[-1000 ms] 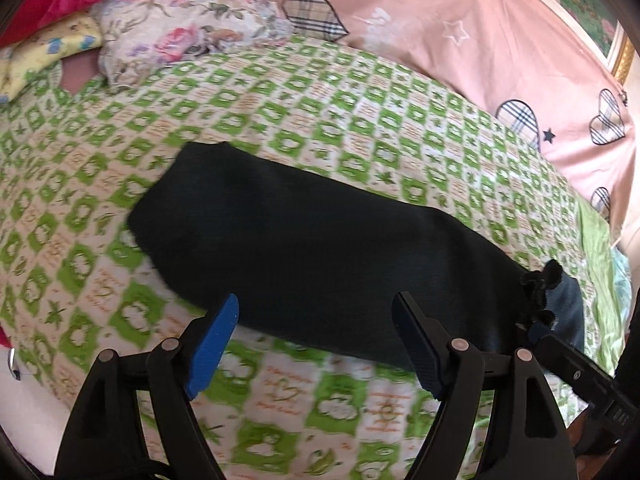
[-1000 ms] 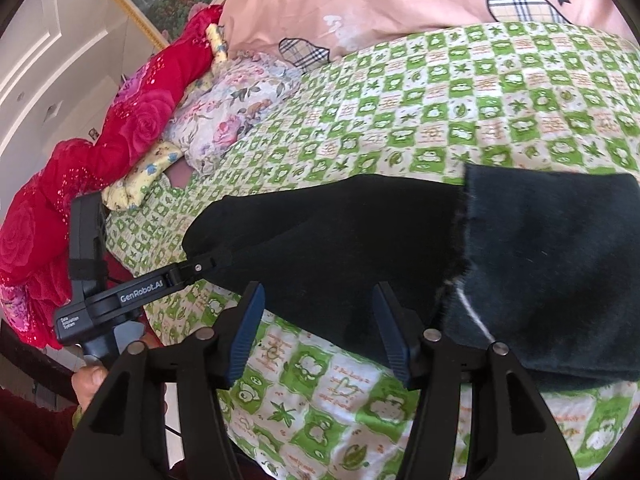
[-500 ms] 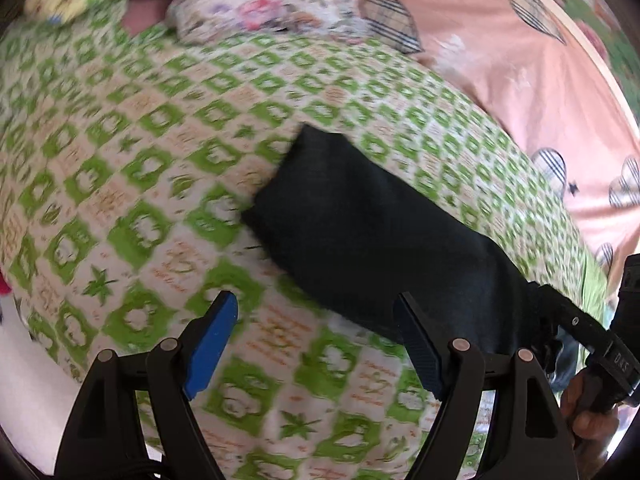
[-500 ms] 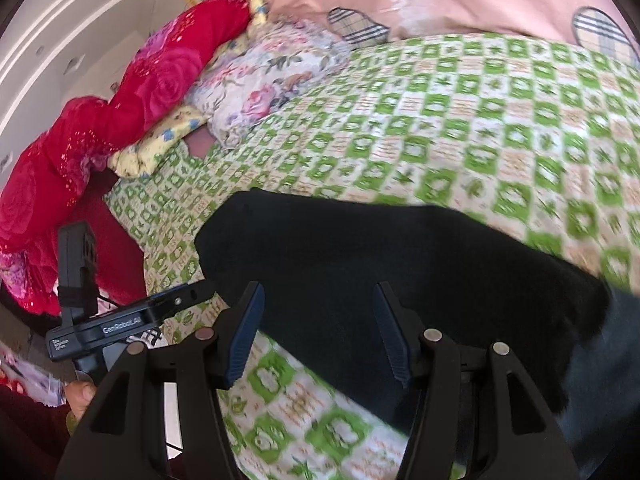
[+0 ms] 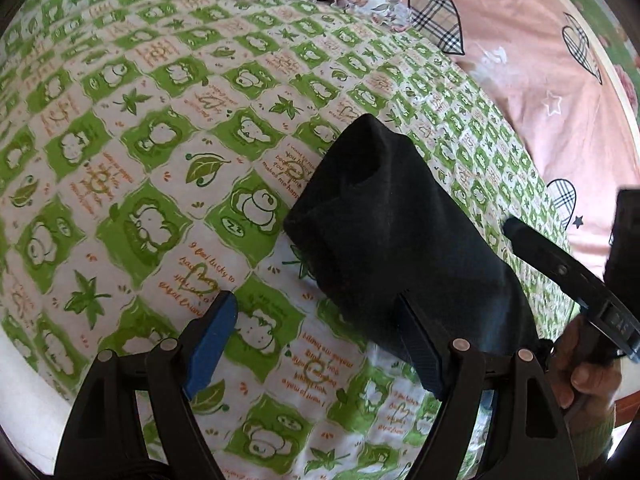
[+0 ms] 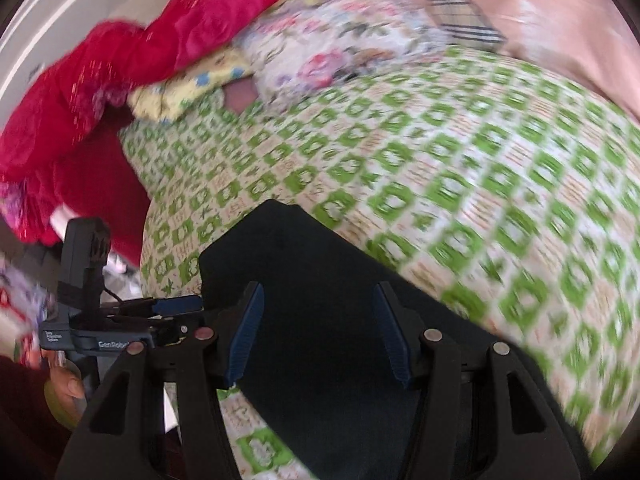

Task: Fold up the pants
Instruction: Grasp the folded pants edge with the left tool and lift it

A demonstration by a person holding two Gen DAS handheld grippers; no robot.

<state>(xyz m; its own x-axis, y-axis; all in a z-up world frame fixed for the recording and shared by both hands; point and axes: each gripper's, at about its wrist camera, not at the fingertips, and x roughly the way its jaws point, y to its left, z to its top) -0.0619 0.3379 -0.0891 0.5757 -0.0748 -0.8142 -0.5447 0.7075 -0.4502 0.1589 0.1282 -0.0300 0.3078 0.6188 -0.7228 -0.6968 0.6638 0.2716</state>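
Black pants point(image 5: 400, 236), lately stretched long, now fill lower centre, doubled; left gripper point(image 5: 316, 344) and right gripper point(image 6: 316, 332) both gape wide, empty.

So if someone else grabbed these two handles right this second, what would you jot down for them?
Left gripper: open, empty, low over the green-checked bedspread, at the near edge of the dark pants.
Right gripper: open, empty, over the pants; that view is blurred.
Pants: one long dark strip on the bed, apparently folded lengthwise.
Left to do: grip an end, fold across into a compact stack, flatten.
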